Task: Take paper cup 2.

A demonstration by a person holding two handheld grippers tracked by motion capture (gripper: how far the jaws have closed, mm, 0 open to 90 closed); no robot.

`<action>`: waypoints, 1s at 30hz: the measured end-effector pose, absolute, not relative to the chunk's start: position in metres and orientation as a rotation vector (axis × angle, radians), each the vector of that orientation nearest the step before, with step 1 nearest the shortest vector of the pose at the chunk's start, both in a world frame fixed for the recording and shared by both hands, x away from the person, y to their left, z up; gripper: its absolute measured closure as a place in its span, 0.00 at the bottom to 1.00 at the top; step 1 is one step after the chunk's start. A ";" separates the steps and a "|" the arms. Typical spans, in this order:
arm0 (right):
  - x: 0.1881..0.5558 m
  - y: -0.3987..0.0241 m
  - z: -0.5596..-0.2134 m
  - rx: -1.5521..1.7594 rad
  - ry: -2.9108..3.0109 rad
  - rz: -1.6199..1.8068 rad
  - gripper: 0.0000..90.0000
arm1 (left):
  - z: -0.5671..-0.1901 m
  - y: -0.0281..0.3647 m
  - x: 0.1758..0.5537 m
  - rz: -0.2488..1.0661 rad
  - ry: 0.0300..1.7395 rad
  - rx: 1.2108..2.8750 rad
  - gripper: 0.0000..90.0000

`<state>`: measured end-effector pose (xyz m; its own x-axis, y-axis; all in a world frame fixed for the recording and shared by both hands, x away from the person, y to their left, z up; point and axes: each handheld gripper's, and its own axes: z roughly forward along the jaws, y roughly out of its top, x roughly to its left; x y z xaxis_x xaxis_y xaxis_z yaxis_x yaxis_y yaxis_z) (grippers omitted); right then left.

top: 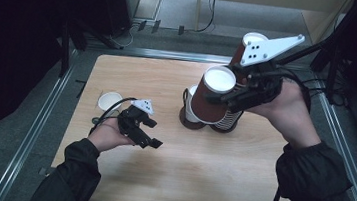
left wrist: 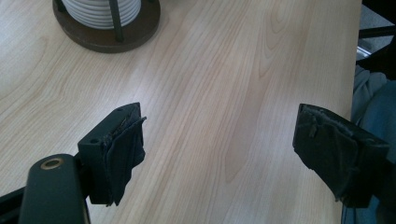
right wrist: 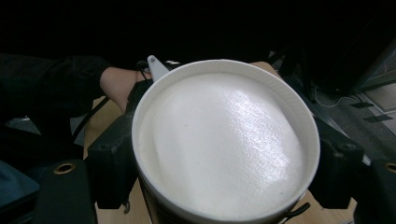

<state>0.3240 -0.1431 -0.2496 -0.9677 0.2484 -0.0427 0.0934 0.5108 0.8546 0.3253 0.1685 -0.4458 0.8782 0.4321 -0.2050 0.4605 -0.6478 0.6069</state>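
Note:
My right gripper [top: 232, 93] is shut on a brown paper cup [top: 210, 101] with a white inside, its jaws pressed to both sides. The cup is tilted and hangs just above a dark round cup holder [top: 191, 123] at the middle of the table. In the right gripper view the cup's white mouth [right wrist: 224, 144] faces the camera between the jaws of the right gripper [right wrist: 224, 186]. My left gripper [top: 152, 133] hovers low over the table's left part, open with nothing in it. In the left gripper view the left gripper [left wrist: 219, 149] has bare wood between its pads.
A second holder [top: 227, 121] with stacked cups stands beside the first, and a brown cup [top: 252, 39] rises behind my right gripper's plate. A small white cup [top: 109, 101] sits near the wooden table's [top: 184, 171] left edge. A holder base [left wrist: 107, 35] with white ribbed rims is ahead of the left gripper.

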 end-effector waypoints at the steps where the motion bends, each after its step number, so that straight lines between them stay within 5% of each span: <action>1: 0.324 -0.142 -0.255 0.298 2.598 1.446 0.26 | -0.446 0.169 0.325 -0.052 0.643 2.357 0.18; 30: 0.322 -0.123 -0.401 0.355 2.726 1.437 0.26 | -0.447 0.165 0.321 -0.049 0.552 2.310 0.16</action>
<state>0.3220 -0.1229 -0.4009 -0.9730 0.2197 0.0713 0.1830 0.5448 0.8184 0.3211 0.1654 -0.4473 0.9062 0.3749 -0.1956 0.4034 -0.6277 0.6658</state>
